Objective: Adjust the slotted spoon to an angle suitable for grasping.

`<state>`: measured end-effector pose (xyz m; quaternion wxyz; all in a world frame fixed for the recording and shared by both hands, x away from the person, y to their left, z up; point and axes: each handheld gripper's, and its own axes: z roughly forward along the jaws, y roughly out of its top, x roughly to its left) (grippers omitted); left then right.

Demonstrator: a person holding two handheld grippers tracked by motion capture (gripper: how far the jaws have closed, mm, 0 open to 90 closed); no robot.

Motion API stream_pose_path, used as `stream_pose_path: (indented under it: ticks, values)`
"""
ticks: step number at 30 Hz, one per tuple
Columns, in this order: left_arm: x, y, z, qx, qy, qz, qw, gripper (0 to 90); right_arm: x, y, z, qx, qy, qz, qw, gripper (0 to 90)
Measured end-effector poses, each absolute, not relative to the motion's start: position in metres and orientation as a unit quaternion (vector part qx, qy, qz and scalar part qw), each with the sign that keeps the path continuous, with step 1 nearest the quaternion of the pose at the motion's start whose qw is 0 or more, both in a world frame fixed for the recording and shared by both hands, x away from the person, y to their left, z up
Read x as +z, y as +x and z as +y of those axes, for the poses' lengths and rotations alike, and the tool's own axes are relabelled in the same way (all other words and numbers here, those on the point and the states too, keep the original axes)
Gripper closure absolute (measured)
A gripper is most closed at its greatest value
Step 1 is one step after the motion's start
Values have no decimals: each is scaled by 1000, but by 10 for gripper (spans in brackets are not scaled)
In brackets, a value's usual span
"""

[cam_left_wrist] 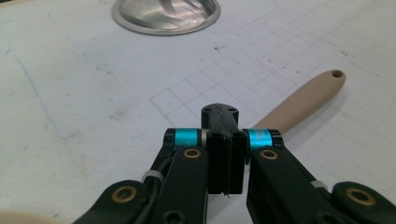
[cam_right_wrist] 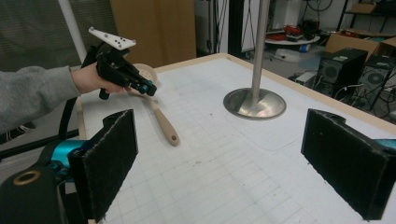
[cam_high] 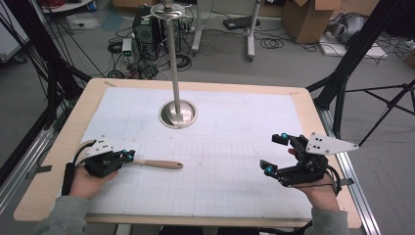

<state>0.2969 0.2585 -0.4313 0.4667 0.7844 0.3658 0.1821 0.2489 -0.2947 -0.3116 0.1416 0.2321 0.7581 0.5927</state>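
Near the counter's (cam_high: 58, 161) left edge, the left tool (cam_high: 128, 155) clamps the wooden spoon (cam_high: 159, 164) at its neck for lifting, while the right tool (cam_high: 275, 154) waits wide open.

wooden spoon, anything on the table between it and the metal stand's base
Nothing visible does. The wooden spoon, held in the shut left gripper, has bare gridded mat between it and the stand's round base.

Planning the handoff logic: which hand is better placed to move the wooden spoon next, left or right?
Left. The left tool is already shut on the wooden spoon at its bowl end. The right tool stands open with nothing between its jaws, across the table from the spoon.
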Motion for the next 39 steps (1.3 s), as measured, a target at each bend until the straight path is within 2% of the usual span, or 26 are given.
stream_pose_path:
  ticks: [15, 24, 39]
  values:
    - [-445, 307, 272, 179, 785, 399, 440, 897, -313, 249, -293, 591, 229, 760, 140, 97]
    - [-449, 311, 277, 163, 778, 413, 445, 897, -314, 249, -296, 590, 235, 760, 140, 97]
    - [-446, 303, 276, 185, 789, 424, 405, 898, -314, 250, -294, 590, 232, 761, 137, 97]
